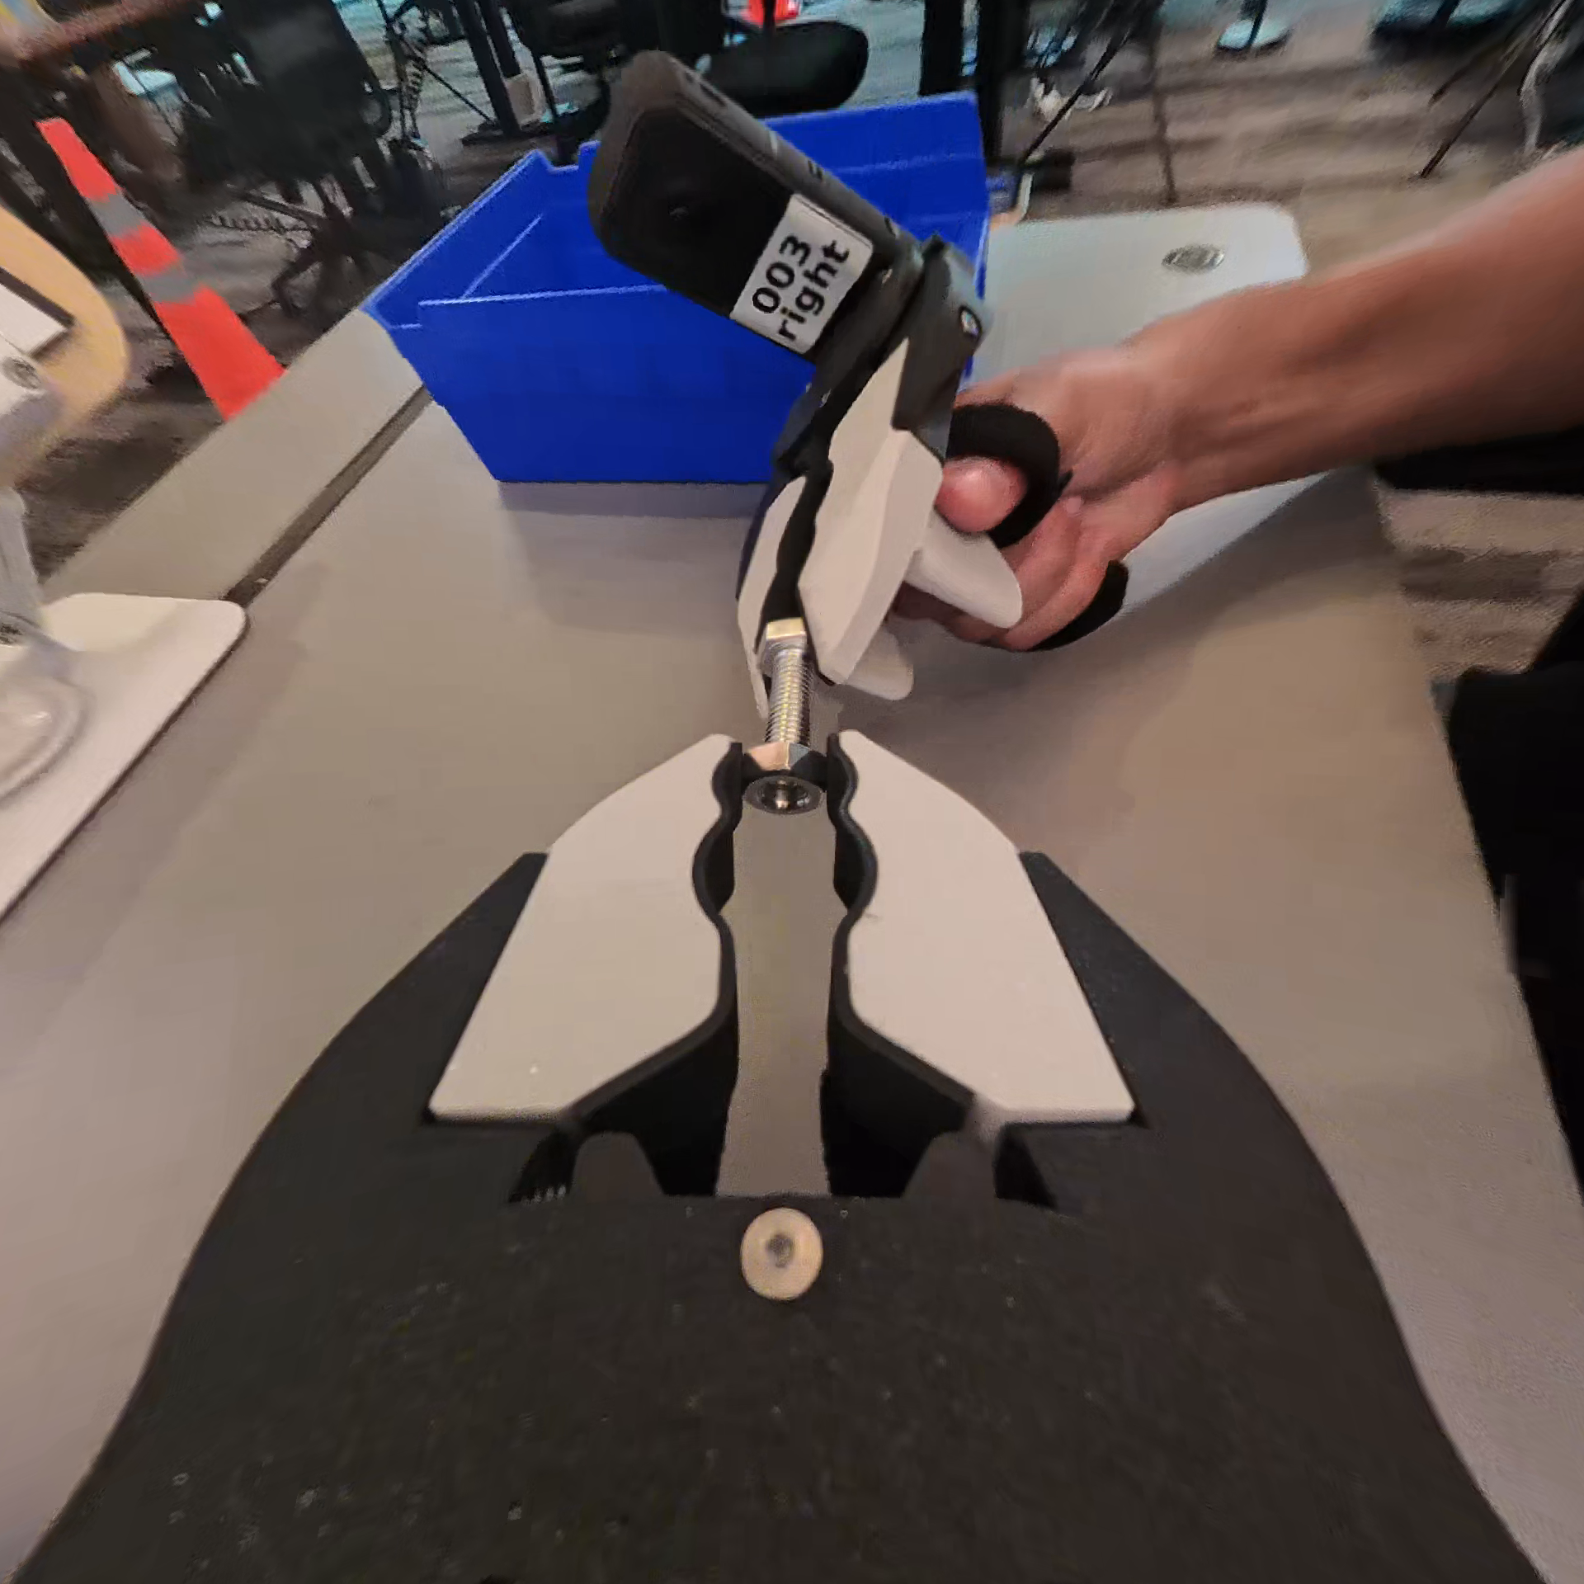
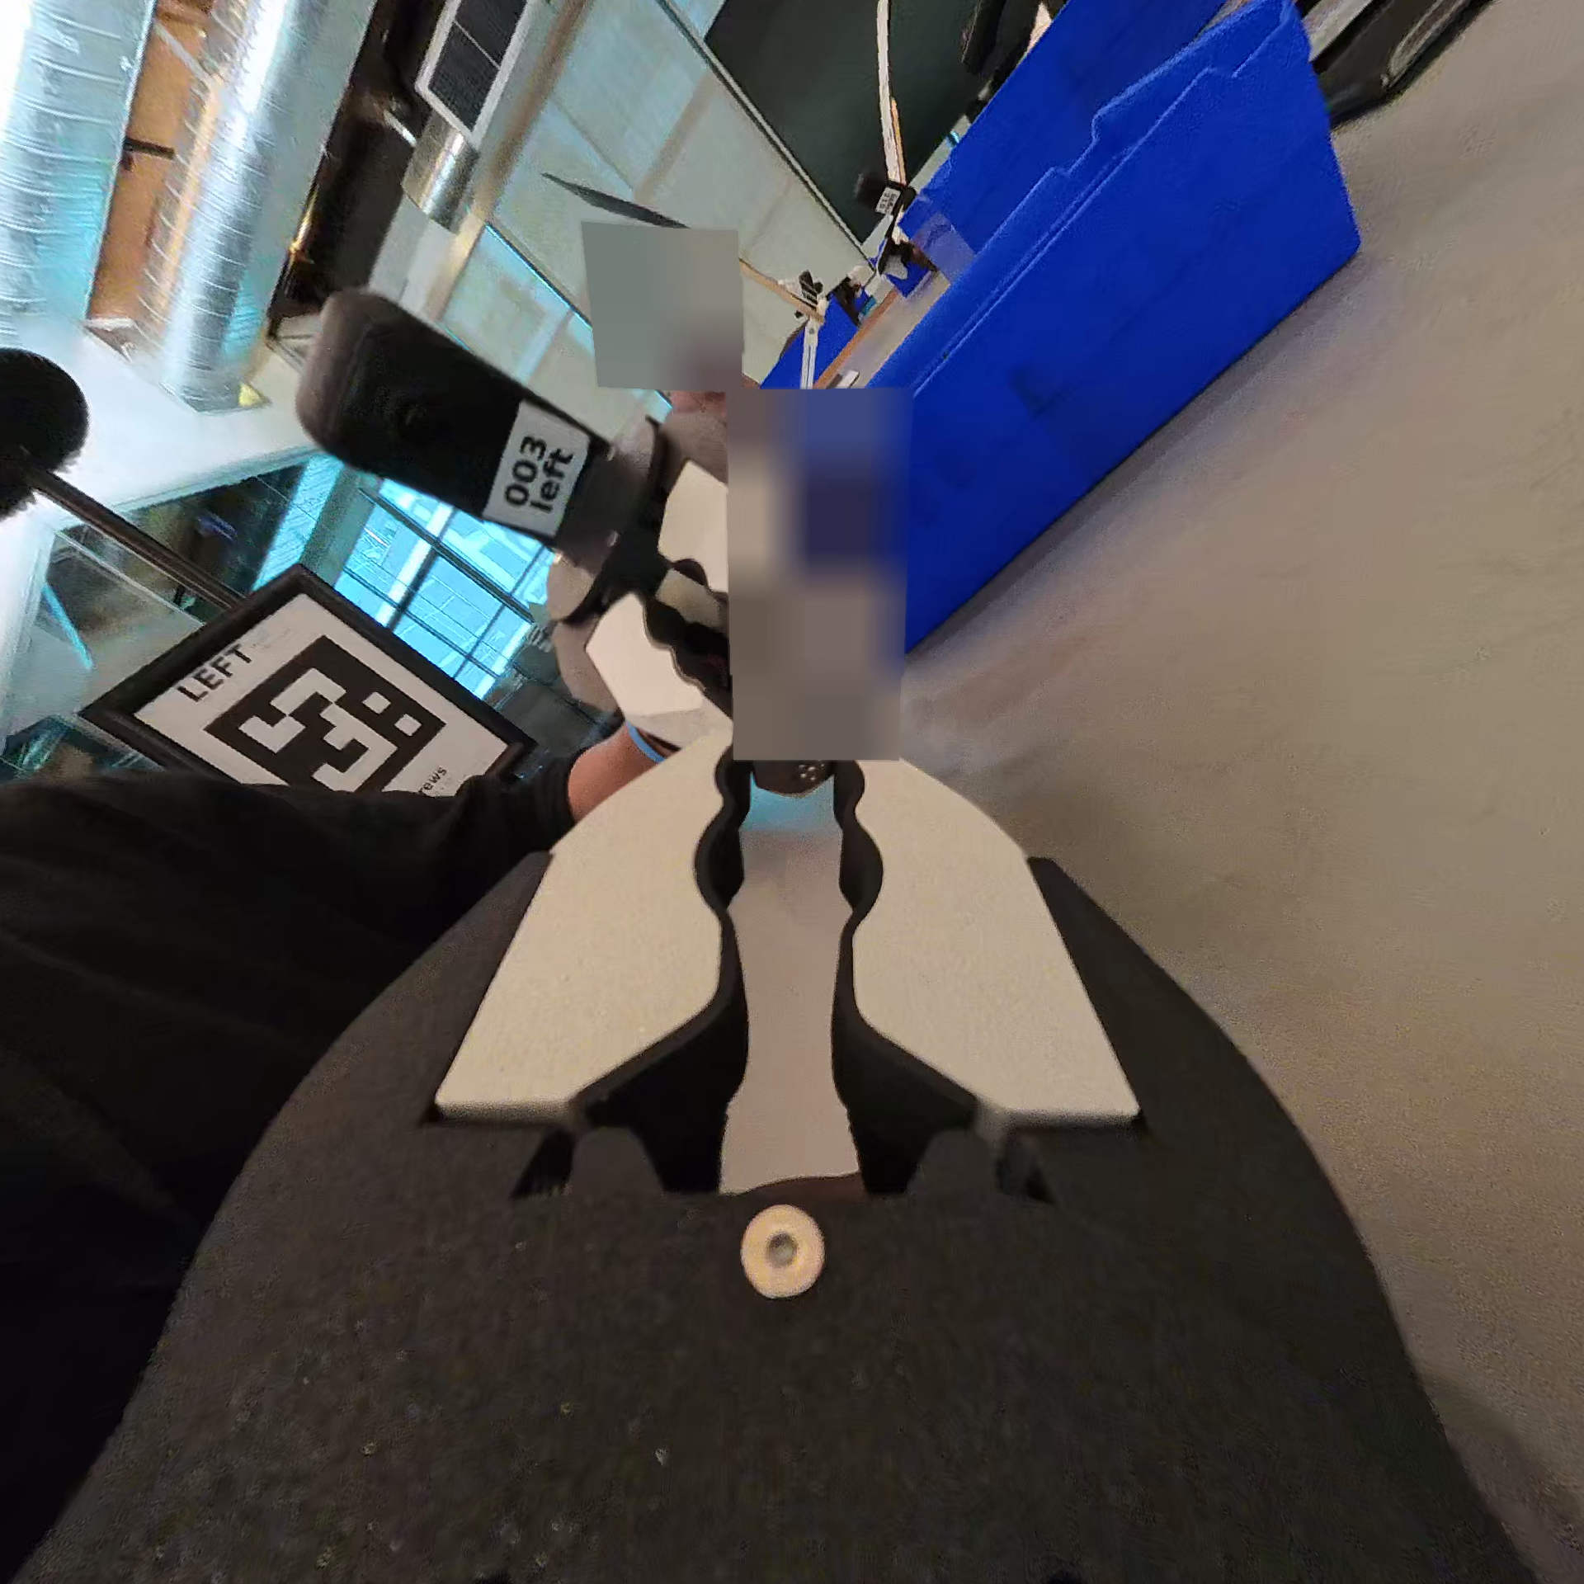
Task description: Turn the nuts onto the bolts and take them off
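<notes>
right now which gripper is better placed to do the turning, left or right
Probably the right gripper: it pinches the bolt by its head, in line with the nut that the left gripper clamps.

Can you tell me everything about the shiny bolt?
The shiny silver metal bolt has a six-sided head on top and a ridged, threaded shaft. It hangs nearly upright above the grey table. The white-fingered right gripper pinches its head. Its lower end meets the silver hex nut, clamped in the left gripper.

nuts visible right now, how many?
1. The nut sits pinched between the left gripper fingers, at the bolt tip. The blue bin interior is hidden, so more may exist.
</notes>
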The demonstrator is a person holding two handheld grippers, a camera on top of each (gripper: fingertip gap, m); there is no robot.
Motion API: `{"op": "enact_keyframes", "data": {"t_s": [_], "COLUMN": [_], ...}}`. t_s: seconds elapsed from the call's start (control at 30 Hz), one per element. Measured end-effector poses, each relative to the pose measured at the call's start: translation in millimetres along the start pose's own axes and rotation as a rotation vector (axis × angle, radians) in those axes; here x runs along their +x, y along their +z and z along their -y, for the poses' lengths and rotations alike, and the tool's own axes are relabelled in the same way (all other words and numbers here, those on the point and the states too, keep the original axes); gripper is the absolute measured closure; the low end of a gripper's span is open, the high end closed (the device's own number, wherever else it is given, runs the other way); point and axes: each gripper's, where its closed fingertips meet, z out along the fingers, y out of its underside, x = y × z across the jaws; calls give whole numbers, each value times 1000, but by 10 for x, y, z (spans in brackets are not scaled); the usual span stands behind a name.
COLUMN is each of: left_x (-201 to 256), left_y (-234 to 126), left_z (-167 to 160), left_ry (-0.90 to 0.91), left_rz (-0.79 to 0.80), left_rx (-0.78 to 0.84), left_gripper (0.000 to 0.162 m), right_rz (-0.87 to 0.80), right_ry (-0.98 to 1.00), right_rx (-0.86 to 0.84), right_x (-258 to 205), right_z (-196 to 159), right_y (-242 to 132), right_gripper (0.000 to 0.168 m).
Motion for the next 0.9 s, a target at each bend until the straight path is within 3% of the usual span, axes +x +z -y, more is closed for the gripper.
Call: {"op": "enact_keyframes", "data": {"t_s": [0.07,0.13,0.2,0.37,0.6,0.67,0.77,0.9], "left_x": [62,106,74,80,84,85,77,45], "left_y": [-6,-53,-130,-125,-64,-50,-35,-50], "left_z": [0,63,125,167,207,181,130,114], "left_ry": [-9,-119,-258,-712,-854,-793,-535,93], "left_rz": [-33,-90,-125,-389,-530,-486,-299,80], "left_rx": [-14,30,98,259,358,320,224,52], "left_gripper": [137,111,104,114,145,145,145,145], "right_rz": [13,23,17,-45,-115,-119,-97,25], "right_ry": [-11,-39,-89,-314,-418,-398,-299,-25], "right_rx": [14,35,47,69,8,2,-6,38], "right_x": [-23,-55,-82,-167,-125,-104,-69,-80], "right_z": [14,58,94,142,58,54,32,42], "right_y": [-6,-28,-51,-62,-32,-29,-18,5], "right_gripper": [150,150,150,149,150,150,150,150]}}
